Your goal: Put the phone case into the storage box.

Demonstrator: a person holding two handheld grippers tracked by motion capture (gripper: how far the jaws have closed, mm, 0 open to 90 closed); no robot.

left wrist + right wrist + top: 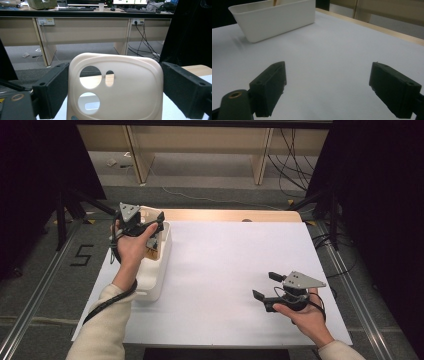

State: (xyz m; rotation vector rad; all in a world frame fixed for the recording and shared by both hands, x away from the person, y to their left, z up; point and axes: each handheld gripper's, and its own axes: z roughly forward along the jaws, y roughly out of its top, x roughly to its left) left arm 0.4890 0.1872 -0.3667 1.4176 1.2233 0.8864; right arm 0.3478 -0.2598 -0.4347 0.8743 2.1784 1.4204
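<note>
1. Right gripper [264, 286]: nearest you, held low over the white table [235, 265]. Its jaws stand wide apart with nothing but bare surface between and ahead of its fingers [270, 87].
2. Left gripper [113, 92]: farther off, raised over the white bin [159, 265] at the table's left edge. Its jaws are open about as wide as the part, and whether the fingers [53, 87] press on it cannot be told.
3. Cream plastic panel [113, 87]: stands upright between your left fingers, broad face toward the camera, cut-out holes to its left. Its width spans the gap from finger to finger.
4. White bin: directly under the left fingers, long axis running away from you; it lies well apart from the right fingers, ahead of them and off to their left.
5. Judgement: the left hand is the nearer one to both panel and bin.
</note>
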